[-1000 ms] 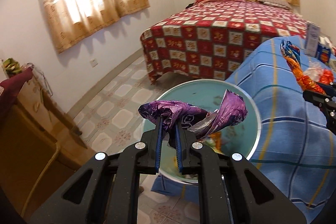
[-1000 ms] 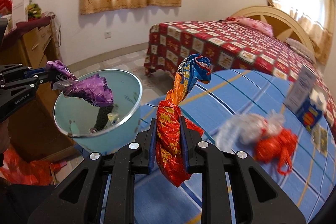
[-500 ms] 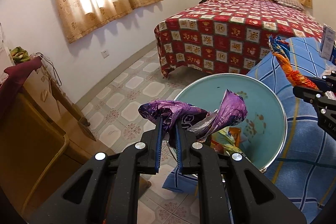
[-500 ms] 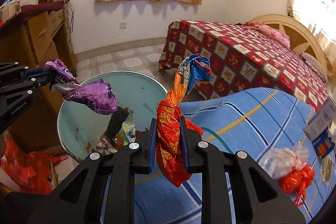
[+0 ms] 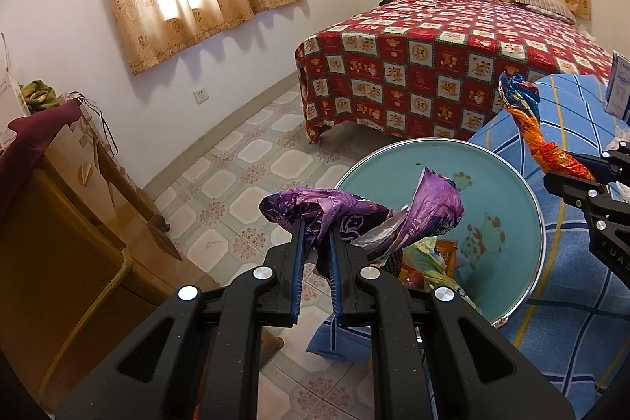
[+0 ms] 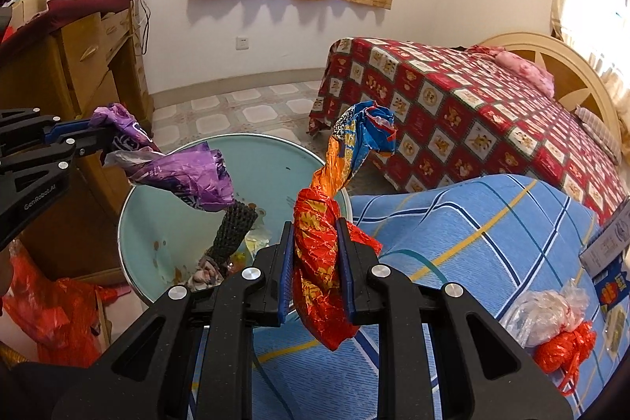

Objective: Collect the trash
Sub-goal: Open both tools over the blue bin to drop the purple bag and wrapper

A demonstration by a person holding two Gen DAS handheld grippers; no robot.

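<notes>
Purple wrapper: one; orange wrapper: one; bin: one.

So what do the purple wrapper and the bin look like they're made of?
Purple wrapper: thin glossy plastic film, probably foil-lined; it is crumpled, with a silvery inside. Bin: probably pale teal plastic, smooth, with a shiny, metal-looking rim.

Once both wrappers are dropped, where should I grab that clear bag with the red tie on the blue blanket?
Grip the clear bag at its knotted neck, where the red tie cinches it. Come from above: it lies flat on the blue blanket, and the bunched neck is narrower than the puffy body.
</notes>
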